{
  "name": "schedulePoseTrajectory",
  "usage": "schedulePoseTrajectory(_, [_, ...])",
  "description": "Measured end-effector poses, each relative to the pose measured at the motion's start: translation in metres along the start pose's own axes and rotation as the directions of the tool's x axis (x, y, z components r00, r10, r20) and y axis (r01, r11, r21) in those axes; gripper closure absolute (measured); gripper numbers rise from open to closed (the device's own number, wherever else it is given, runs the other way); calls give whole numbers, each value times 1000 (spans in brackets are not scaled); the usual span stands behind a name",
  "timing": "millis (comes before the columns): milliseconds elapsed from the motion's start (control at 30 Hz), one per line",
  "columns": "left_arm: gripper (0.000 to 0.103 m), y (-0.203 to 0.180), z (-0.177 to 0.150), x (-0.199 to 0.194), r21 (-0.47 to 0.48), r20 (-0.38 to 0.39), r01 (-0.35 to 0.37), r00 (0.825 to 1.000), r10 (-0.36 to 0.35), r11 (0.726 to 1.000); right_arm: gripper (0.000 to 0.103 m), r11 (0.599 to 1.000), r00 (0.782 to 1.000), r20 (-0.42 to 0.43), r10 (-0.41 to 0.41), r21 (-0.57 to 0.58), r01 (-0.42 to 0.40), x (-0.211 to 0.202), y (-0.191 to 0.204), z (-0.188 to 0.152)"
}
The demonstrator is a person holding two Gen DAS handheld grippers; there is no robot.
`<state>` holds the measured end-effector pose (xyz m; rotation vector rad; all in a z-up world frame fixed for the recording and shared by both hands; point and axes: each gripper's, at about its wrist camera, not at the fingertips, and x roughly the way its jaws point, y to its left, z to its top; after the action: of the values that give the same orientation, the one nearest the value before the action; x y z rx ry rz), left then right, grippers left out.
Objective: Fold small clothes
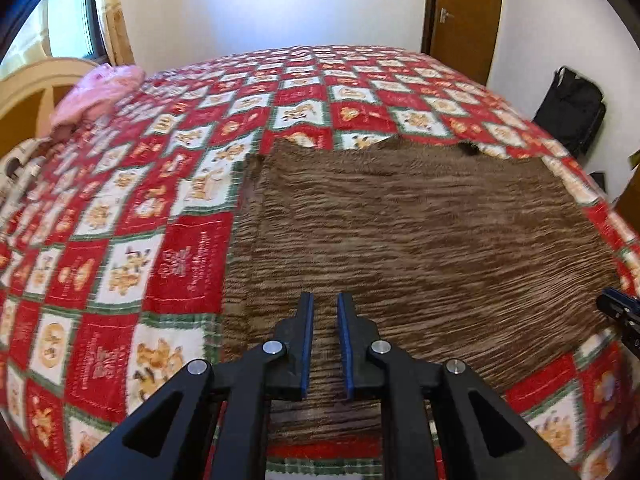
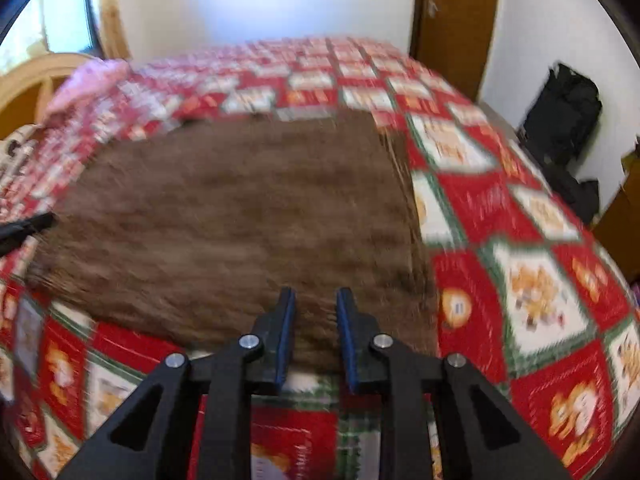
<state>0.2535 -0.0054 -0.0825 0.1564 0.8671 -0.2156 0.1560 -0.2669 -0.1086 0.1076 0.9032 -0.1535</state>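
A: Two grippers hang over one brown garment [image 1: 400, 232], which we see spread flat on the red, white and green patchwork quilt [image 1: 120, 240], toward the near edge of the bed.

B: We note the left gripper [image 1: 325, 300] above the garment's near-left part. Its jaws stand a narrow gap apart, with nothing pinched between the blue pads [image 1: 307, 344].

A: We find the right gripper [image 2: 316, 296] over the near-right part, its jaws parted somewhat wider and likewise empty. This view is blurred.

B: Each gripper's tip shows at the edge of the other's view.

A: Beyond, we mark a pink bundle [image 1: 100, 92] at the far-left corner, a brown door [image 1: 464, 12] and a black bag [image 1: 572, 108] on the floor.
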Motion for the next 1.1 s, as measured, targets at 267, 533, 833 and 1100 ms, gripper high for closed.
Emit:
schedulePoseTrajectory(267, [90, -1, -5, -11, 24, 45, -130, 991, 129, 991, 70, 999, 999, 47, -13, -31, 14, 3, 3, -9])
schedulePoseTrajectory(533, [75, 20, -12, -24, -45, 55, -104, 993, 107, 994, 57, 1000, 992, 127, 28, -11, -26, -31, 12, -2])
schedulePoseTrajectory(833, [46, 75, -35, -29, -339, 56, -1, 998, 21, 941, 39, 975, 954, 214, 211, -112, -190, -68, 82, 18])
schedulePoseTrajectory(1100, [46, 63, -43, 4, -436, -12, 91, 994, -107, 895, 34, 937, 928, 181, 327, -188, -293, -49, 146, 57])
